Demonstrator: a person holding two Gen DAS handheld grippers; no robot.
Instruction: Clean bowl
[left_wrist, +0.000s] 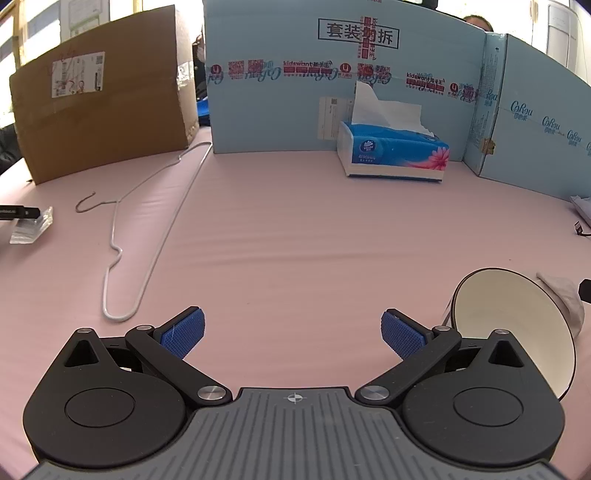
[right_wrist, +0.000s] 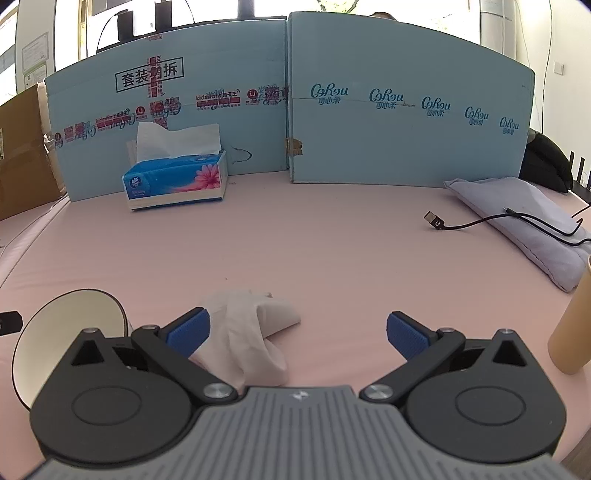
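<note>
The left hand-held gripper (left_wrist: 291, 334) hovers over the pink tabletop (left_wrist: 295, 240) with jaws spread wide, holding nothing; the bowl (left_wrist: 517, 325) lies tipped on its side at its near right, opening facing left; the right hand-held gripper (right_wrist: 298, 334) is equally wide open and empty; a crumpled cloth (right_wrist: 251, 332) lies just beside its left finger; a tissue box (right_wrist: 175, 181) stands far left.

Tissue box (left_wrist: 394, 152) — hanger (left_wrist: 147, 236) — USB cable (right_wrist: 480, 221)
</note>
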